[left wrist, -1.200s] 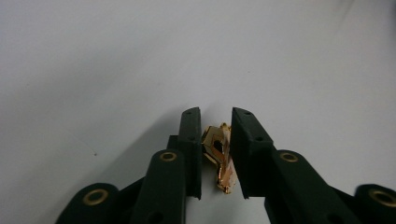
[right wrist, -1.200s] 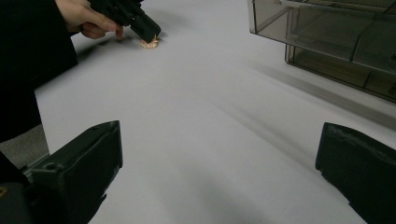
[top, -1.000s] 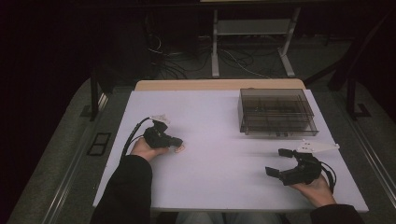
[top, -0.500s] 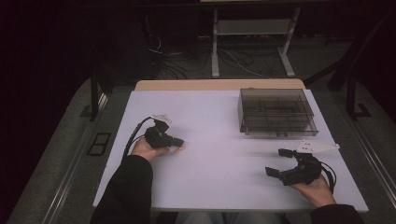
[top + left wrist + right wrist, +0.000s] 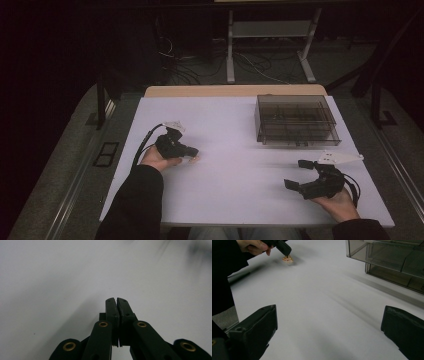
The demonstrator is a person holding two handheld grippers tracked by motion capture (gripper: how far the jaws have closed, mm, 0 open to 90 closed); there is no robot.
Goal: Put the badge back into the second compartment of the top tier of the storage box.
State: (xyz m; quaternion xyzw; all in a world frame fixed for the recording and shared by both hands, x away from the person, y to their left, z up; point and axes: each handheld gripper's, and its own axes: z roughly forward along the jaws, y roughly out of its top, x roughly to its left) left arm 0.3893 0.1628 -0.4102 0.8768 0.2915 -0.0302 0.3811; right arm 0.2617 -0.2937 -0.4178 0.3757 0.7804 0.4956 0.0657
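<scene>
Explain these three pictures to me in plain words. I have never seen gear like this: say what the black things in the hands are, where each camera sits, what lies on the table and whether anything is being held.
A person sits at a white table with a hand-held two-jaw gripper in each hand; there is no robot. The high view looks down from above. The other two cameras ride on the grippers and look along their black jaws. The left gripper has its jaws pressed together, with nothing visible between them. The right gripper has its jaws wide apart and empty. On the table stand a smoky clear plastic box with compartments, at the far right, and a small pale, orange-flecked object just beside the left gripper's tip. What that object is, the pictures are too blurred to tell.
</scene>
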